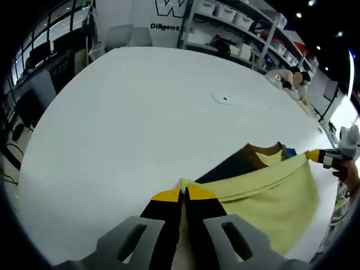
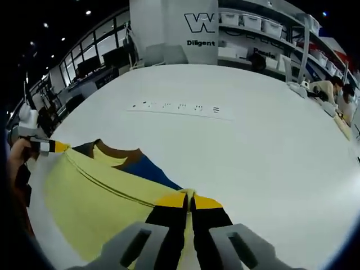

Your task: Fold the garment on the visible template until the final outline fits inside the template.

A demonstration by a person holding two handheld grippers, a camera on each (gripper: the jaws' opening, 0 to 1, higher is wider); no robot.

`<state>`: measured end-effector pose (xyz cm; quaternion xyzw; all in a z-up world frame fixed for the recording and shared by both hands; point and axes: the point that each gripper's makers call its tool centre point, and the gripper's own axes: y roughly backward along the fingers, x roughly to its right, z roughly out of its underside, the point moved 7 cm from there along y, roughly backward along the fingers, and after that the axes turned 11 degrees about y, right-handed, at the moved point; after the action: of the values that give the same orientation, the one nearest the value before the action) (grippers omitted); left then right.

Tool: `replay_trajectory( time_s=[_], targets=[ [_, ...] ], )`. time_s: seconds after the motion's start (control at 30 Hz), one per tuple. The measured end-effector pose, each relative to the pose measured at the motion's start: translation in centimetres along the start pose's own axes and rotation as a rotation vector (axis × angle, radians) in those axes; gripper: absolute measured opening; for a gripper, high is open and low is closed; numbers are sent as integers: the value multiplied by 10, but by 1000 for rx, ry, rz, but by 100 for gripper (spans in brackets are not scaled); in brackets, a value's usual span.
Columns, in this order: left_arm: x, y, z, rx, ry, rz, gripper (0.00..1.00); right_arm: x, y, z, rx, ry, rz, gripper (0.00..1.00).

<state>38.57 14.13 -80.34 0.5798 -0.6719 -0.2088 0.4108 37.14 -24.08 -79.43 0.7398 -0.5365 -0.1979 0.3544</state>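
In the left gripper view the left tongs [image 1: 183, 196] are seen pressed together, the yellow-tipped jaws closed on the near hem of the yellow garment [image 1: 270, 191], with no gap between them. In the right gripper view the right tongs [image 2: 189, 198] are likewise closed tight, a fold of the same garment [image 2: 95, 199] being pinched between the yellow tips. Each pair of tongs is also seen from the other camera: the right tongs [image 1: 315, 155] are found at the far corner of the cloth in the left gripper view, held by a hand [image 1: 351, 174], and the left tongs [image 2: 53, 147] are seen at the far left corner in the right gripper view, with a hand [image 2: 17, 154] behind them. The cloth is stretched between the two grips as a taut yellow edge. The garment is laid on the white bench [image 1: 140, 124], near its edge, with a brown collar [image 2: 115, 151] and a dark blue panel [image 2: 149, 167] shown beyond the yellow fold. Further out on the bench a pale strip with small dark marks [image 2: 180, 108] is seen, well apart from the garment. Beyond the bench, white shelving with storage bins [image 1: 236, 22] and a wall panel with lettering [image 2: 199, 28] are seen
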Motion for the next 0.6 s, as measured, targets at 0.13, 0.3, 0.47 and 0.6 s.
replay_trajectory(
  time_s=[0.13, 0.3, 0.47, 0.6],
  targets=[
    [0, 0, -1, 3, -18, -1, 1, -1, -4, 4, -12, 19, -7, 0],
    [2, 3, -2, 13, -116, 4, 3, -2, -3, 5, 5, 18, -22, 1],
    [1, 9, -6, 25, -239, 13, 19, -1, 7, 1, 39, 104, -32, 17],
    [4, 13, -6, 30, -337, 57, 31, 1, 14, 4, 55, 180, -37, 30]
  ],
)
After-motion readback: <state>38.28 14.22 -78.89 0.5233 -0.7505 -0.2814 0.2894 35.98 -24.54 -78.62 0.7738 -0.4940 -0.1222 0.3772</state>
